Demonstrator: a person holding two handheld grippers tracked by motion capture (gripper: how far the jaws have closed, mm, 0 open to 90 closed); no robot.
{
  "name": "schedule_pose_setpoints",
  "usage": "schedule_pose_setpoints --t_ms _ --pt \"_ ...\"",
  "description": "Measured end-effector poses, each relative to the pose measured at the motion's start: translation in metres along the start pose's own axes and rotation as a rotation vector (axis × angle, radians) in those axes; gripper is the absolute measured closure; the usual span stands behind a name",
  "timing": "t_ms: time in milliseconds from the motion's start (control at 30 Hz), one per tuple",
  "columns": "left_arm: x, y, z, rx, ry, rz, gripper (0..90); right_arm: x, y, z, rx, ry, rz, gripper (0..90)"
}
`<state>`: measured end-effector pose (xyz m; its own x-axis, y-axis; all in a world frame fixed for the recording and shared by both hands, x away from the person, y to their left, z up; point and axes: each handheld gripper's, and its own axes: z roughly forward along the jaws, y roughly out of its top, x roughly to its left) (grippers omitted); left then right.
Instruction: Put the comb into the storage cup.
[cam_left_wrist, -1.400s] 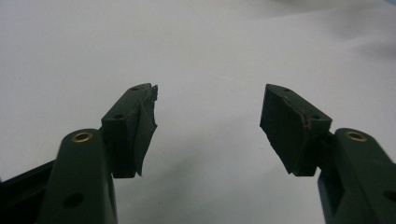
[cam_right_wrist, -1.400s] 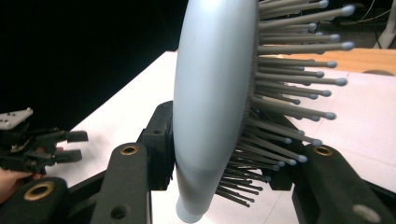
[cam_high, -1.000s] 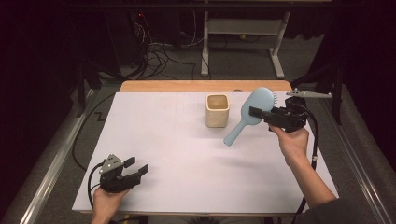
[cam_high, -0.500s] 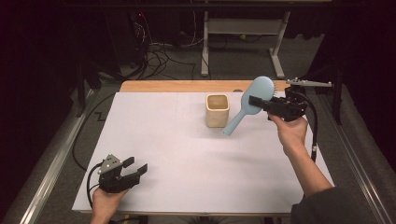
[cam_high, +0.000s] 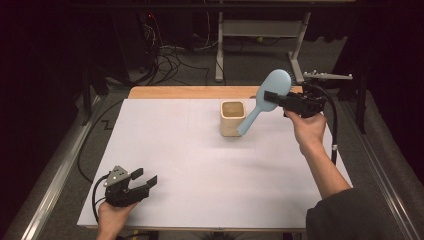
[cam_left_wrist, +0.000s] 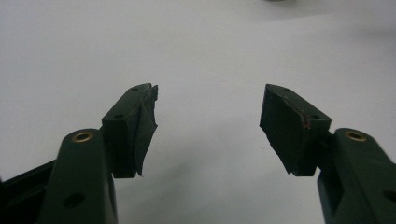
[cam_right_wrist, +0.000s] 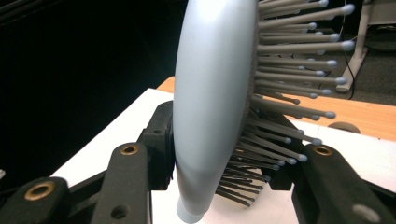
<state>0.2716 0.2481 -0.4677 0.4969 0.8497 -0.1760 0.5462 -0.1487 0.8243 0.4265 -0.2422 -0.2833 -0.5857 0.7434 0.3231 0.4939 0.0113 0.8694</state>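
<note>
A light blue hairbrush is held in the air at the table's far right, head up and handle slanting down-left toward a cream square cup. My right gripper is shut on the brush's head; in the right gripper view the pale back of the hairbrush presses one jaw and its bristles meet the other. The handle tip hangs just beside the cup's right rim. My left gripper rests near the front left corner, open, and the left gripper view has bare white tabletop between the fingertips.
A white sheet covers the table, with a wooden strip along the far edge. Cables and a metal stand lie on the dark floor beyond. A grey bracket juts out behind the right hand.
The right gripper has lifted the hairbrush up and a little leftward, bringing the handle tip close to the cup. The left gripper has not moved.
</note>
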Motion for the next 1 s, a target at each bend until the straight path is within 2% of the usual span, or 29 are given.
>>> schedule_pose_setpoints --t_ms 467,1000 --pt "0.000 0.000 -0.001 0.000 0.004 0.001 36.8 -0.005 0.020 0.011 -0.020 -0.040 0.018 55.0" --pt "0.000 0.000 -0.002 -0.008 0.002 -0.002 37.1 -0.007 0.031 0.026 -0.030 -0.073 0.027 55.0"
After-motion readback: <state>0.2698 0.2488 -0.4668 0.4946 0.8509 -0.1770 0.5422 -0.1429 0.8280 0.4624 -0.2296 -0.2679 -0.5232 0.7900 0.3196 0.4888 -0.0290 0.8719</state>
